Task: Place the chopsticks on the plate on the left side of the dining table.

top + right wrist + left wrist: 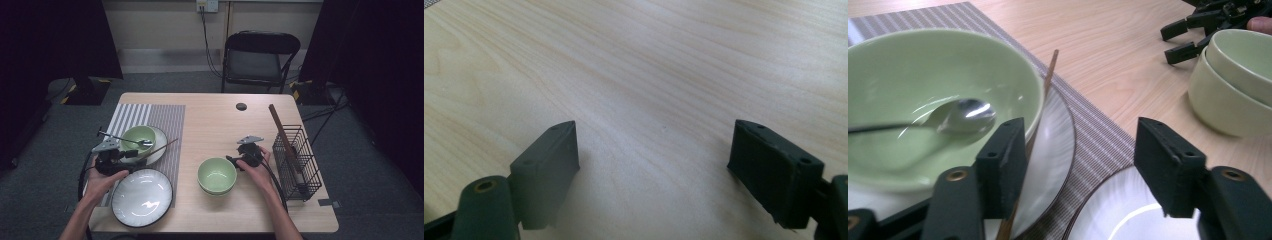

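A green bowl (138, 136) with a metal spoon (122, 138) in it sits on a white plate (159, 150) on the striped placemat (150, 117). A wooden chopstick (162, 147) lies across that plate's rim. My left gripper (131, 153) hovers at the bowl's near side and is open. In the left gripper view the left gripper (1080, 150) has nothing between its pads; the chopstick (1048, 75) passes beside its left jaw, next to the bowl (923, 75) and spoon (960, 115). My right gripper (231, 160) is open beside two stacked green bowls (216, 175). The right gripper (654, 150) hangs over bare wood.
A second white plate (142, 197) lies at the front left, half on the placemat. A black wire basket (296, 162) with a long wooden stick (282, 132) stands at the right edge. A black folding chair (260, 57) stands behind the table.
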